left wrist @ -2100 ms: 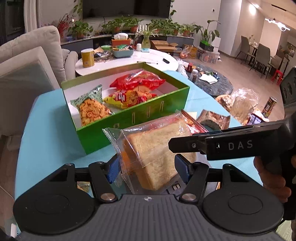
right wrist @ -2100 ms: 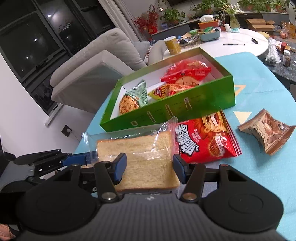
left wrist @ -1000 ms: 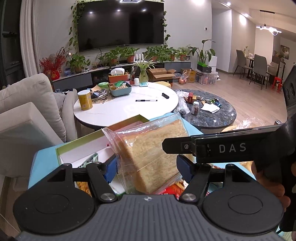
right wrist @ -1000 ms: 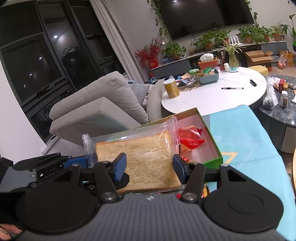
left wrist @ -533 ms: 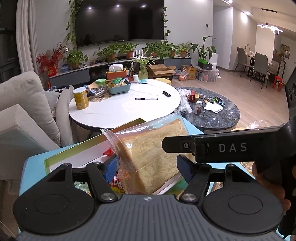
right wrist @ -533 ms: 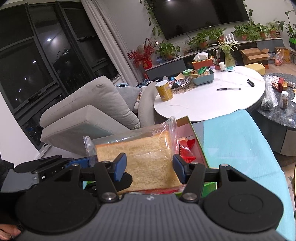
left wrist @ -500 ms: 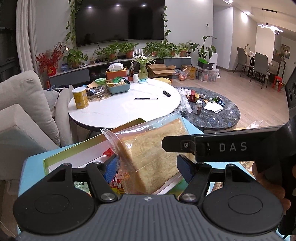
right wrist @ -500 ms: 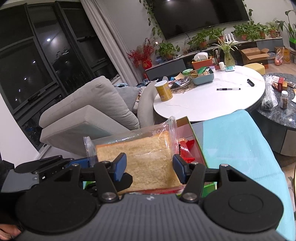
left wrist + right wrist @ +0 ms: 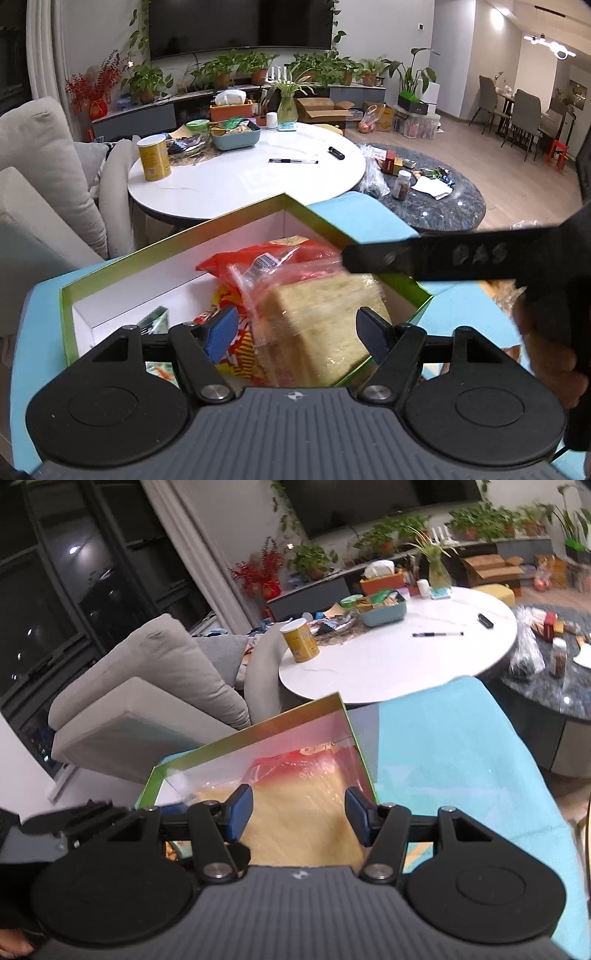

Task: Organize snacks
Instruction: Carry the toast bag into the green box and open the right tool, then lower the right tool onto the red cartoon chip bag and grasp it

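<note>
Item: clear plastic bag of sliced bread (image 9: 325, 325), lowered flat into the green cardboard box (image 9: 177, 236) on the turquoise desk (image 9: 443, 738).
Left tongs (image 9: 297, 330) opening, bag between them; right tongs (image 9: 299, 814) pinch the bag's near side. Bag lies ahead of both, atop red snack packets (image 9: 258, 258).

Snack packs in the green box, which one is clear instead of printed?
The bagged bread: its wrapper is see-through, showing the loaf, unlike the red bag behind it.
</note>
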Demonstrator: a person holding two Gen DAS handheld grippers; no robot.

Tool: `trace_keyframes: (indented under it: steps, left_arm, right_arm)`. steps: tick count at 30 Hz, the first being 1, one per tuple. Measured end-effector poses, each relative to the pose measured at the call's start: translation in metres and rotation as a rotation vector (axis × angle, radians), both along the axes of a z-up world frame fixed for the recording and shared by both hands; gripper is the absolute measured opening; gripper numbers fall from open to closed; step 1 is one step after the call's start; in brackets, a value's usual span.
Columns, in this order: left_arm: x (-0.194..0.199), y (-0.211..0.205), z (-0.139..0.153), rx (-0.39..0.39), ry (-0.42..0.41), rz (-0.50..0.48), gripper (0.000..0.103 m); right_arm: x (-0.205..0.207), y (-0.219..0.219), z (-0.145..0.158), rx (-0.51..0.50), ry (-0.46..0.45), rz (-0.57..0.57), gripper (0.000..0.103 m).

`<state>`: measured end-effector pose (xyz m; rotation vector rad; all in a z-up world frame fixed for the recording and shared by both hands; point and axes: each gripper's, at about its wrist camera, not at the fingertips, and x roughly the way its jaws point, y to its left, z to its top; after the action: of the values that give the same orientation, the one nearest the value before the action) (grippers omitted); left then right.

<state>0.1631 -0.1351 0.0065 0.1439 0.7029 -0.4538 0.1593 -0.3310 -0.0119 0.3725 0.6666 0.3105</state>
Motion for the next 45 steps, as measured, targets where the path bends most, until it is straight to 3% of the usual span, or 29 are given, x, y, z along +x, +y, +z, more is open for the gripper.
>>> trace_keyframes:
  steps: [9,19,31,45]
  left_arm:
    - [-0.016,0.012,0.008,-0.005,-0.032,0.019,0.072]
    - [-0.049,0.027,0.007,-0.011,-0.026,0.032,0.075]
    - [-0.070,0.007,-0.027,0.004,0.112,-0.095,0.075]
    - [-0.069,-0.007,-0.062,0.070,0.228,-0.137,0.079]
  right_arm:
    - [-0.018,0.000,0.010,-0.022,-0.020,0.022,0.064]
    - [-0.042,-0.001,-0.002,-0.036,0.038,0.025,0.065]
    - [-0.053,-0.003,-0.038,-0.006,0.189,-0.017,0.065]
    - [-0.054,0.002,-0.049,-0.017,0.222,-0.014,0.068]
